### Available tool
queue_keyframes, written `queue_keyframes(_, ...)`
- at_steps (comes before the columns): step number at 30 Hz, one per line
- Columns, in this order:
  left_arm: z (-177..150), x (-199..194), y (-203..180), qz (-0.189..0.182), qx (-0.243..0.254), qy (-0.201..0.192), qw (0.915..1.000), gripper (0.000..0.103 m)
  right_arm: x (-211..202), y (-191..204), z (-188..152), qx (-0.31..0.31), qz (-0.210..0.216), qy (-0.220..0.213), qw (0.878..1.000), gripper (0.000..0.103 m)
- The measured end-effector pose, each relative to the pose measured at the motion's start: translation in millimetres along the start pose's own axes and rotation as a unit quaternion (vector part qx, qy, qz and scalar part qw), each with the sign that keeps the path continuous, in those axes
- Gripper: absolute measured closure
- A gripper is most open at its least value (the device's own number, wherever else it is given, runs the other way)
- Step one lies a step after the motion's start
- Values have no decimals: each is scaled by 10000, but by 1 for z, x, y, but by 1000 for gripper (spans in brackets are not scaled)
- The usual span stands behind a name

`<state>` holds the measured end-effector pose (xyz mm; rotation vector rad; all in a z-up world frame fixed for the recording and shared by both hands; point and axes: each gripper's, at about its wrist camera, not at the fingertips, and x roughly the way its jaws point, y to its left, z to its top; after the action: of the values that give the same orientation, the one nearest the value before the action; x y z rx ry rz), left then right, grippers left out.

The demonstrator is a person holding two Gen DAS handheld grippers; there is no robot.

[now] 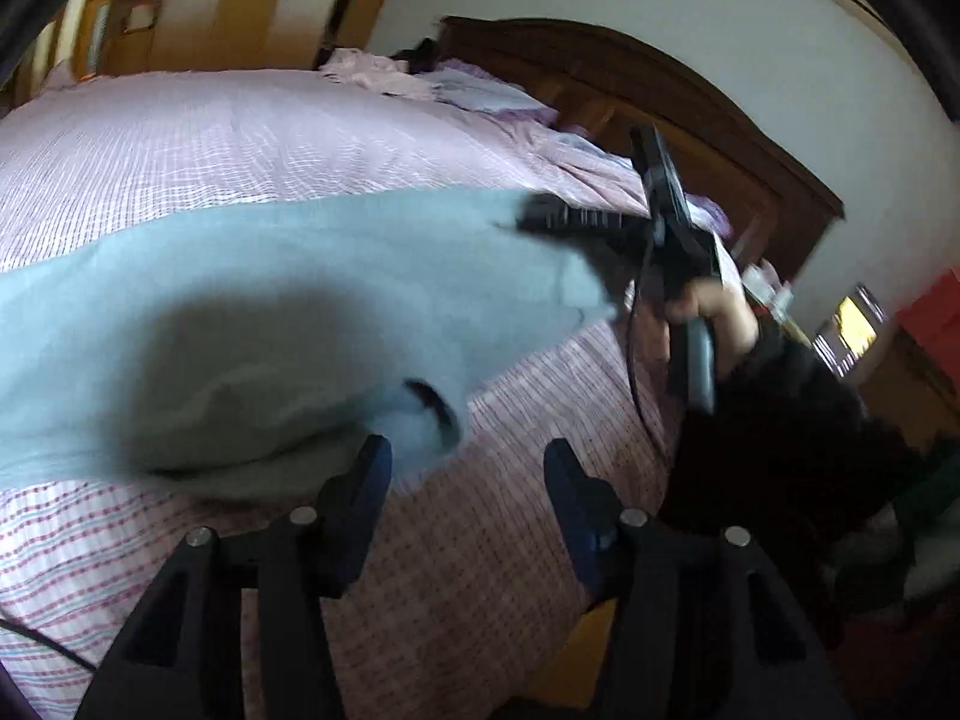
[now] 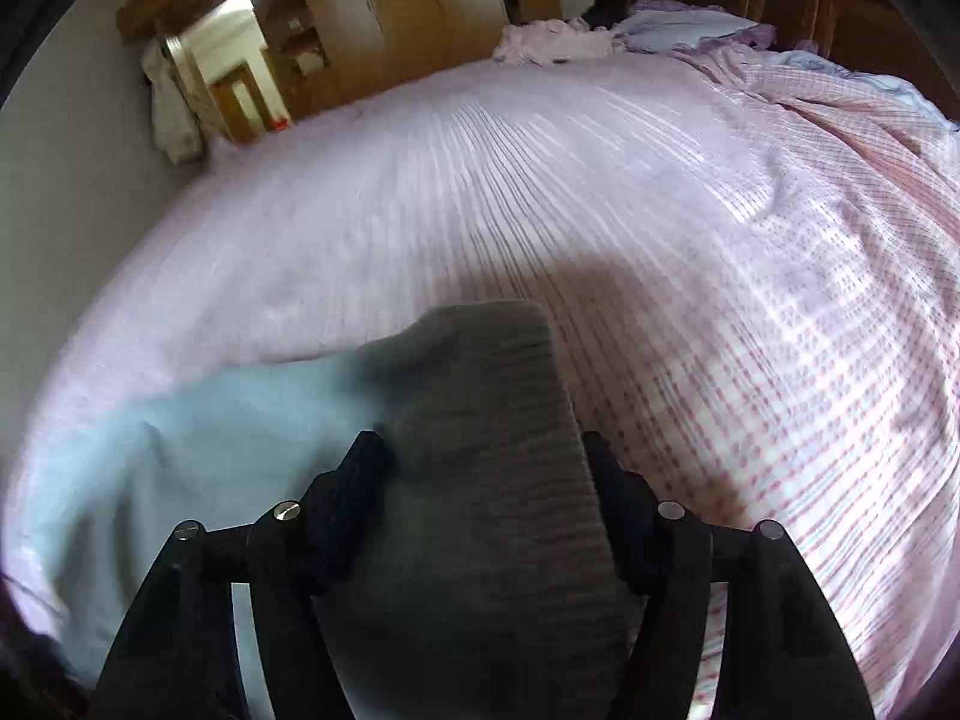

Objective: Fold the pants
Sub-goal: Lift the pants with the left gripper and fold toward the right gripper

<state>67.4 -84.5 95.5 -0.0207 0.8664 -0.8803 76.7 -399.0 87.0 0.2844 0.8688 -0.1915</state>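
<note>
Now the light blue pants lie across the bed, filling the left and middle of the left wrist view. At the bottom of that view the left tool has its fingers apart, with nothing between them. Low in the right wrist view, the right tool has its fingers apart around the grey ribbed cuff.

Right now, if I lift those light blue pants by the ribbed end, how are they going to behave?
Probably floppy: the pants already bulge and drape in soft folds over the bed. Likely light for their size, since they look like thin knit. The ribbed end lies between the right gripper jaws, which look open, and its texture should resist slipping.
</note>
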Motion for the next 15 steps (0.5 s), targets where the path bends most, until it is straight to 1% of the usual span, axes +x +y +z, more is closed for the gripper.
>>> queue_keyframes(2, 8, 10, 1, 33, -370, -42, 9993, 61, 3, 12, -4, -484, -279, -95, 9984, 47)
queue_keyframes(3, 14, 10, 4, -33, -605, -46, 9982, 62, 0, 16, -5, -635, -321, -195, 9973, 50)
queue_keyframes(4, 17, 11, 2, -90, -737, -34, 9972, 65, 1, 16, -7, -656, -296, -217, 9972, 51)
queue_keyframes(6, 23, 15, 4, -128, -988, 37, 9950, 86, -1, 13, -9, -577, -222, -223, 9978, 56)
queue_keyframes(7, 24, 18, 8, -88, -1088, 97, 9940, 99, -3, 11, -8, -513, -145, -233, 9983, 58)
queue_keyframes(9, 23, 16, 10, -45, -1126, 83, 9936, 100, -4, 9, -8, -450, -77, -246, 9987, 61)
queue_keyframes(13, 8, 6, 1, 108, -814, 60, 9966, 101, -4, 6, -4, -402, -41, -309, 9987, 64)
queue_keyframes(15, -4, 7, 2, 70, -894, 116, 9959, 101, -7, 5, -3, -374, -43, -362, 9986, 65)
